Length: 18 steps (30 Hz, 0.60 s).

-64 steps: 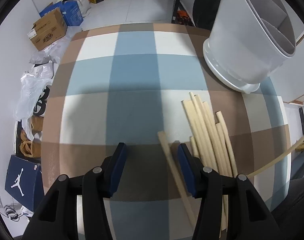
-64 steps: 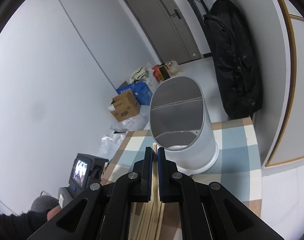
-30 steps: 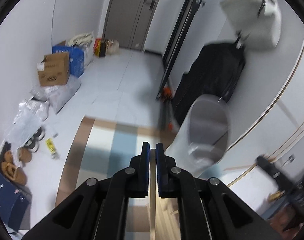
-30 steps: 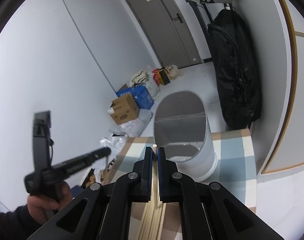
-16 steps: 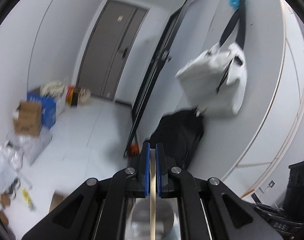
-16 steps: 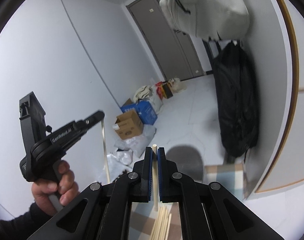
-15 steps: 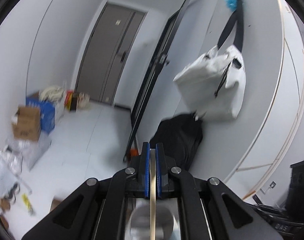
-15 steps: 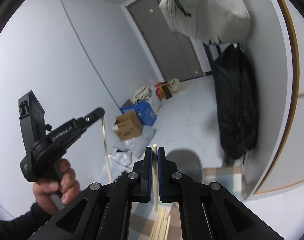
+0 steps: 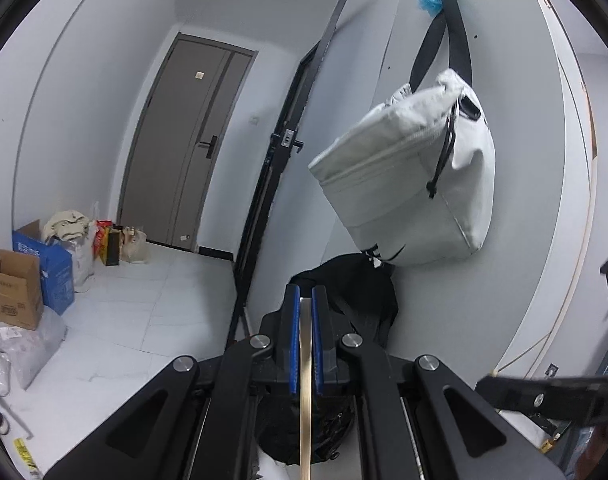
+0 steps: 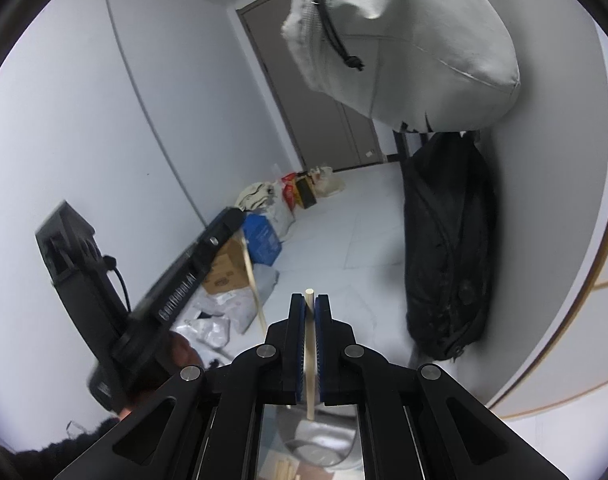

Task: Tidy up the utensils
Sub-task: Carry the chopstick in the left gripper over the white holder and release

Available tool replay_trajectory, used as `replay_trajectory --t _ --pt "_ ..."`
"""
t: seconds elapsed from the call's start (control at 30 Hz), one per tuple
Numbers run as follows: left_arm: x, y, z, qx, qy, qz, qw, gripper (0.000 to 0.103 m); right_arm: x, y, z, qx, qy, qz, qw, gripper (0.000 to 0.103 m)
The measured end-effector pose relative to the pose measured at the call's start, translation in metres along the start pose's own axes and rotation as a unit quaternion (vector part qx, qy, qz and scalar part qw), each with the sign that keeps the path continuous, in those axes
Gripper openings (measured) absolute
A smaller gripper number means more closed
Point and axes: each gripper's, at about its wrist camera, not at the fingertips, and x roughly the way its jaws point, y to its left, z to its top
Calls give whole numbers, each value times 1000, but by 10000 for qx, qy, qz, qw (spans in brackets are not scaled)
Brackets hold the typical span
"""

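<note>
L gripper [image 9: 306, 344] was seen clamped on one chopstick [image 9: 305, 400], pinched between blue pads, stick hanging downward. R gripper [image 10: 310, 344] likewise closed on 2nd chopstick [image 10: 310, 356], tip just past pads, lower end above white holder [image 10: 320, 440].

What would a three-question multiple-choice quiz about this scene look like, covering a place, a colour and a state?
1. Where is the white bag?
A. hanging on the wall
B. on the floor
C. on the table

2. What colour are the pads on the left gripper?
A. red
B. blue
C. green

3. What is the right gripper doing?
A. open and empty
B. shut on a chopstick
C. holding a spoon

Answers:
1 A: a black strap holds it up on the wall.
2 B: both pads show blue.
3 B: the pale stick sits clamped between its pads.
</note>
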Motion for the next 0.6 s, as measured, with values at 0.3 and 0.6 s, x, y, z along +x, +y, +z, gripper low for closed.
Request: replay_trajectory --t 0.3,0.6 --pt "2 4 -18 40 -102 -56 9999 2 12 -3 3 -387 -41 -174 9991 4" --pt "-9 -9 -36 307 -277 -34 9991 2 29 1 -16 -632 67 -190 9978 4"
